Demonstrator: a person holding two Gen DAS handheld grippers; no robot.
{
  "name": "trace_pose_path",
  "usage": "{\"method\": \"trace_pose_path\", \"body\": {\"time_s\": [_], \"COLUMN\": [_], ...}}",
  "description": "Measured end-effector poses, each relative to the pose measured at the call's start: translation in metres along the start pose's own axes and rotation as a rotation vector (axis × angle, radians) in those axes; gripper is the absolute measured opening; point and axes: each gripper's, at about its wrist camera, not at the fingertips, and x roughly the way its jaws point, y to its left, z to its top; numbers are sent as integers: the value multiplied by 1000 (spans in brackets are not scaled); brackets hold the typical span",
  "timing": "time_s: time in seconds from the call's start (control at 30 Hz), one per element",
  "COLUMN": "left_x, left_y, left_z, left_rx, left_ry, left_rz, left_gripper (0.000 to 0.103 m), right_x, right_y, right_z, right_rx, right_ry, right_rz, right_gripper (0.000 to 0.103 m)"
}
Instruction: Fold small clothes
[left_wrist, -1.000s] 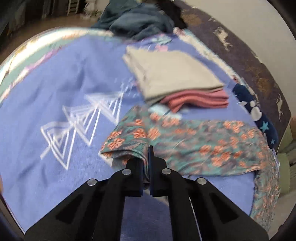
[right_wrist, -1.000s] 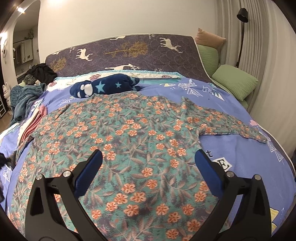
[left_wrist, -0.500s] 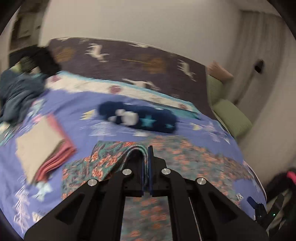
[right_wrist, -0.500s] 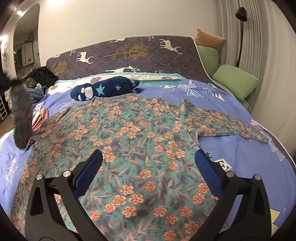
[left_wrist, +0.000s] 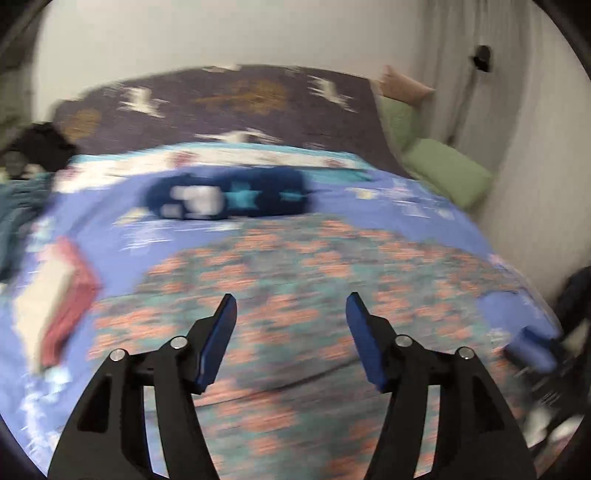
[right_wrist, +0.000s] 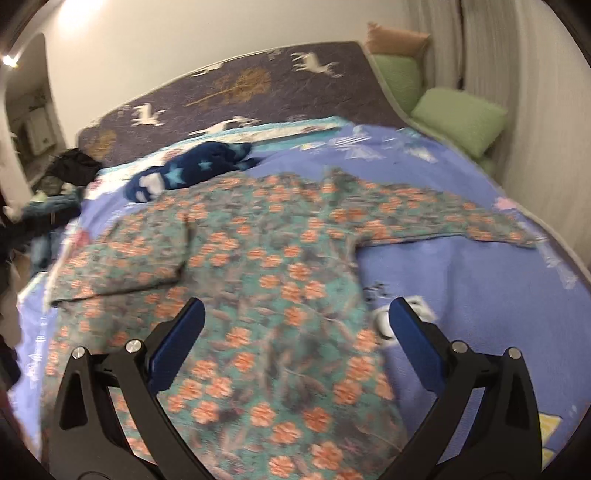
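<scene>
A teal garment with orange flowers lies spread on the blue bedspread. Its left sleeve is folded in over the body; its right sleeve lies stretched out to the right. The garment also shows, blurred, in the left wrist view. My left gripper is open and empty above the garment. My right gripper is open and empty above the garment's lower right part.
A stack of folded clothes, beige over red, lies at the left. A dark blue starred plush lies beyond the garment. Green pillows stand at the right by the headboard. Loose dark clothes lie at the far left.
My left gripper has carried the left sleeve in over the garment's body, let it go and opened. My right gripper has shifted and tilted, still open.
</scene>
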Motion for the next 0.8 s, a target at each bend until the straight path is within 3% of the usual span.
{"method": "trace_pose_path", "body": {"time_s": [0.13, 0.27, 0.37, 0.5, 0.6, 0.67, 0.73, 0.8], "left_x": [-14, -15, -12, -9, -3, 4, 14, 24], "left_y": [55, 97, 121, 135, 138, 137, 132, 126], "left_z": [-40, -70, -90, -100, -103, -100, -96, -93], "left_rx": [-41, -146, -237, -267, -273, -282, -281, -268], "left_ry": [21, 88, 131, 147, 156, 151, 151, 162], "left_rz": [205, 287, 301, 283, 271, 244, 219, 214], "left_gripper": [72, 72, 72, 73, 74, 74, 74, 74], "right_x": [34, 84, 128, 177, 189, 193, 194, 192], "right_y": [24, 51, 69, 85, 103, 116, 127, 131], "right_z": [22, 43, 56, 61, 62, 62, 61, 64], "right_rx": [-66, -110, -130, -106, -180, -230, -267, -288], "right_ry": [78, 178, 231, 298, 241, 238, 255, 267], "right_rz": [204, 323, 326, 328, 276, 294, 318, 324], "right_gripper": [86, 85, 85, 86, 87, 81, 41, 9]}}
